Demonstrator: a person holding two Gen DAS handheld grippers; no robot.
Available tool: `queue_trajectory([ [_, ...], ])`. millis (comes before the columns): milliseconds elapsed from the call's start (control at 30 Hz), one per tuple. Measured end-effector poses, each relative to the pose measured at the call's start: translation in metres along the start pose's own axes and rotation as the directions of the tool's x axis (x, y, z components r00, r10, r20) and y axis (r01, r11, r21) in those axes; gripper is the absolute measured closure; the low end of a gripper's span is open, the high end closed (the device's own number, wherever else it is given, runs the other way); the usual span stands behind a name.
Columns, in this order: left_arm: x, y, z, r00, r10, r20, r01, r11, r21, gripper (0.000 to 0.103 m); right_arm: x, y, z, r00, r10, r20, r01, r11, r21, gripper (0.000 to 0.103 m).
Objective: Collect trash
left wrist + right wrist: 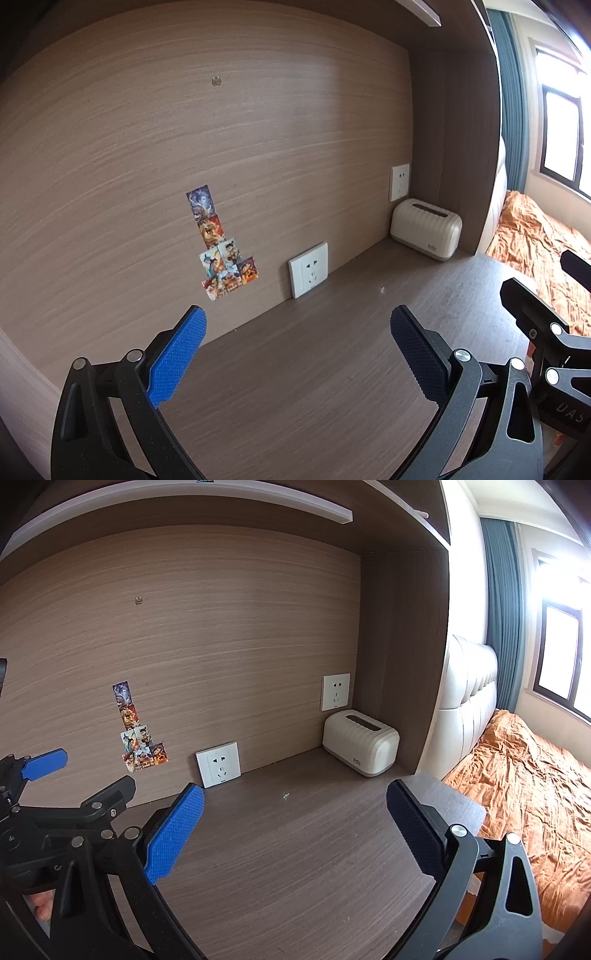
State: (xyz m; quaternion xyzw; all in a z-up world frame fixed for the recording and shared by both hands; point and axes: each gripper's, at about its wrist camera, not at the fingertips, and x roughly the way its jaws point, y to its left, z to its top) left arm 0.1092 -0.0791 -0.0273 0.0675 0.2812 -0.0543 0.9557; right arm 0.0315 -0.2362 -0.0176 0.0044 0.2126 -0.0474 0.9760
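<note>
Search stage: both grippers empty, jaws wide apart.
Left gripper (297, 354) and right gripper (295, 830) hover over the desk (295, 867); a white scrap (285, 796) lies near the tissue box (360, 742); next move likely requires a precise pinch.

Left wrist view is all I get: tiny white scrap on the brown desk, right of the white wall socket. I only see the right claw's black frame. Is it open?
Observer: Yes. The right claw is open, its blue pads wide apart with nothing between them.
Operator: Is the scrap lined up with it?
Observer: The small white scrap lies on the brown wood-grain desk straight ahead of that gap, untouched.
Operator: Anything below my claw?
Observer: A person's fingertips show under the left claw, at the picture's lower left edge.
</note>
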Motion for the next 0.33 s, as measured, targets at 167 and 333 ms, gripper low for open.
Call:
queue_trajectory([
  [167,0.0032,0.0002,-0.0026,1.0,0.008,-0.011,-0.008,1.0,-0.002,0.005,0.0034,0.0008,-0.0011,1.0,-0.001,-0.014,0.001,1.0,0.001,0.004],
  [333,0.0064,0.0017,-0.0031,1.0,0.0,-0.019,0.0,1.0,-0.008,0.005,0.0038,0.0,-0.0008,1.0,0.0,-0.019,0.0,1.0,0.002,0.004],
])
